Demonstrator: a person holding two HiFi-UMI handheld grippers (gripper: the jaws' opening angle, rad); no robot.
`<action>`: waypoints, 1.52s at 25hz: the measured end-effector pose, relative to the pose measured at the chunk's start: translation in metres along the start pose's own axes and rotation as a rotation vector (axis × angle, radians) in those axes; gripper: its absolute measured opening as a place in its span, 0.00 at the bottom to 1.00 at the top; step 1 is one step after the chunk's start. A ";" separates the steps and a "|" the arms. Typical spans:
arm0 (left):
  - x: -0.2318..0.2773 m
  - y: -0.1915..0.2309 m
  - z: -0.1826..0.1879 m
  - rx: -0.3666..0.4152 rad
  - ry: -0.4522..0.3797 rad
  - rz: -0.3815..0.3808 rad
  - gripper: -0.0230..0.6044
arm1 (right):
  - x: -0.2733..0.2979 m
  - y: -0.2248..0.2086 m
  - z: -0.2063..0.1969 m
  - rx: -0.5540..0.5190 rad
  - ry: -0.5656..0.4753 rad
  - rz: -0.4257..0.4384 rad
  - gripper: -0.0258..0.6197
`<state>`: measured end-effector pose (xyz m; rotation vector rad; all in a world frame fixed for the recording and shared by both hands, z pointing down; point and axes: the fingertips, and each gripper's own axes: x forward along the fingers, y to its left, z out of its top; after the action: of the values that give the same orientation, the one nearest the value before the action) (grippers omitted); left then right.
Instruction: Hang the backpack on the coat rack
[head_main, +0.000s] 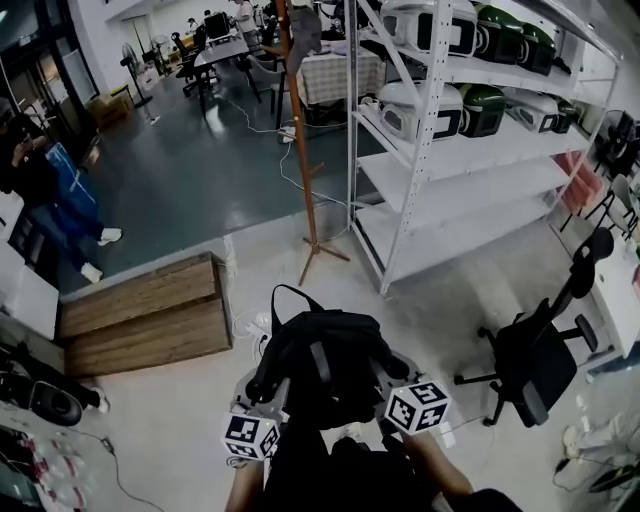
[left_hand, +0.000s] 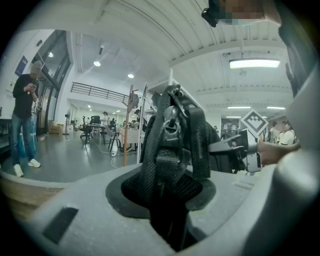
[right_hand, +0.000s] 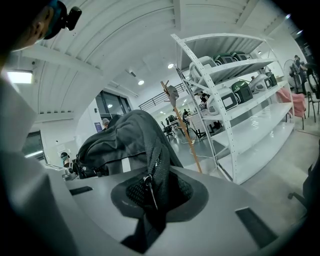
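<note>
I hold a black backpack (head_main: 325, 365) up in front of me between both grippers. My left gripper (head_main: 268, 388) is shut on a webbing strap and padded part of the backpack (left_hand: 172, 150), which fills its jaws in the left gripper view. My right gripper (head_main: 386, 368) is shut on the backpack's zippered fabric (right_hand: 150, 185). The brown wooden coat rack (head_main: 301, 140) stands ahead on a splayed foot, a grey item hanging near its top. It also shows as the coat rack (right_hand: 182, 125) beyond the bag and as the coat rack (left_hand: 131, 120) behind the bag.
White metal shelving (head_main: 450, 160) with white and green appliances stands just right of the rack. A black office chair (head_main: 540, 350) is at the right, a low wooden platform (head_main: 145, 315) at the left. A person (head_main: 50, 190) stands far left. Cables run past the rack's foot.
</note>
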<state>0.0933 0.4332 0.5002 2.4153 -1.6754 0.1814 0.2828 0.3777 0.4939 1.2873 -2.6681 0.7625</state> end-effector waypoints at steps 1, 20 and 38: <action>0.001 0.000 0.001 0.000 -0.001 0.002 0.26 | 0.001 -0.001 0.002 0.000 0.000 0.003 0.11; 0.109 0.102 0.000 -0.062 0.019 -0.057 0.26 | 0.136 -0.030 0.034 -0.009 0.044 -0.051 0.11; 0.209 0.287 0.037 -0.023 0.045 -0.158 0.26 | 0.326 -0.003 0.077 0.041 0.006 -0.118 0.11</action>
<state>-0.1024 0.1366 0.5343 2.4928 -1.4526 0.1903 0.0858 0.1080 0.5201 1.4348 -2.5576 0.8085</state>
